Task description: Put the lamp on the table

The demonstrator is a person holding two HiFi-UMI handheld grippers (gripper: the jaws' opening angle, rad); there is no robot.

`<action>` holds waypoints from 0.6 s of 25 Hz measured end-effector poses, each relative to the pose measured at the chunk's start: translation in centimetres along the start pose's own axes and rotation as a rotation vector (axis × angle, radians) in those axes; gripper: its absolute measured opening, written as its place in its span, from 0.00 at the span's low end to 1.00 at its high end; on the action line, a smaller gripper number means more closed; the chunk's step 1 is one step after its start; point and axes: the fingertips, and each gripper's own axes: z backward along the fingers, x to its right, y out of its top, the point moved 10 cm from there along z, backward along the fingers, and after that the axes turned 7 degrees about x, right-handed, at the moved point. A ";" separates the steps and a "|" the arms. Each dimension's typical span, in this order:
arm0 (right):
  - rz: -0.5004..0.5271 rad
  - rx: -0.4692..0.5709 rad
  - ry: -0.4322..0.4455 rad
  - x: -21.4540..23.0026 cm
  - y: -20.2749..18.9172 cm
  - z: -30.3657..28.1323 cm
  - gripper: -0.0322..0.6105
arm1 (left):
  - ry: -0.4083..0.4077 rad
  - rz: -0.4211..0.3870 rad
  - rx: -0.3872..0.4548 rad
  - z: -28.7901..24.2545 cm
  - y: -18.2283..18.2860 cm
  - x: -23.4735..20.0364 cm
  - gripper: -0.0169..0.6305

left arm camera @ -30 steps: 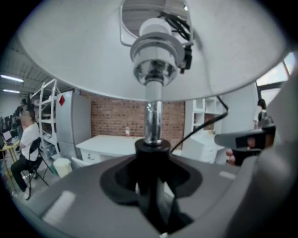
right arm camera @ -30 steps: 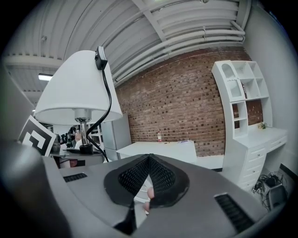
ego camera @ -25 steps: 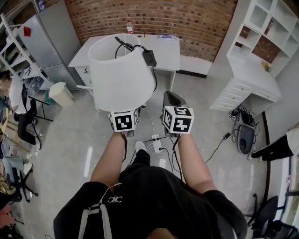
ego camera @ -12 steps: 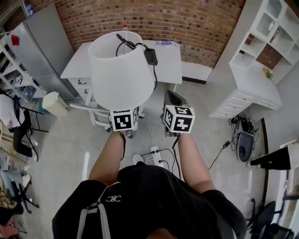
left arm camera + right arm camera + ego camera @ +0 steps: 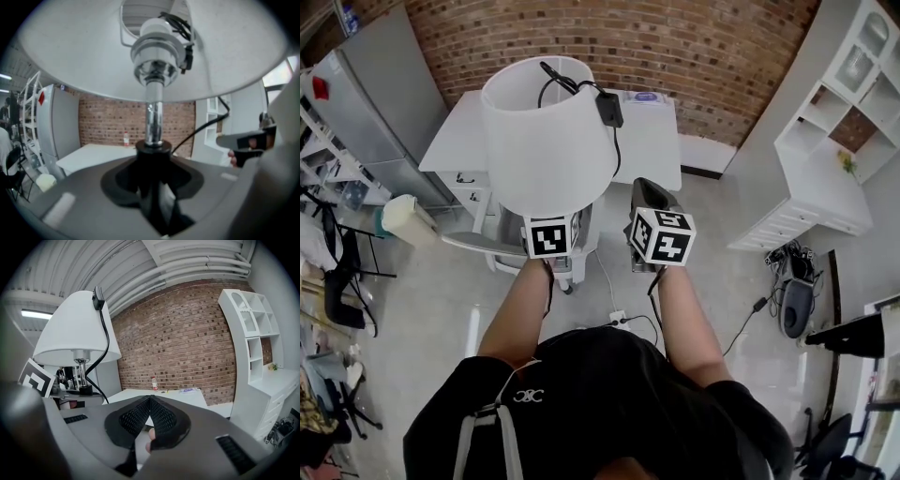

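Two tools, one lamp, carried upright.
Left tool (image 5: 152,185) is clamped on the black collar at the foot of the lamp (image 5: 548,141), below its chrome stem. Right tool (image 5: 150,404) is just beside it, jaws together, empty. The lamp's smooth white tapered shade is uppermost and its long axis vertical, with a black plug block (image 5: 608,108) hung over the rim. The lamp is held aloft before the white counter (image 5: 652,131) at the brick wall (image 5: 675,47).

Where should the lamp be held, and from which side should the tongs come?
Grip the black collar at the foot of the chrome stem, coming level from the side, under the shade. The stem is slim and upright; the shade is wide. The left tongs hold it so.
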 end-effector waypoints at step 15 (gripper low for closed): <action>-0.027 -0.027 0.035 3.5 -0.6 -8.7 0.05 | 0.027 -0.003 -0.059 -9.1 -1.9 -2.9 0.23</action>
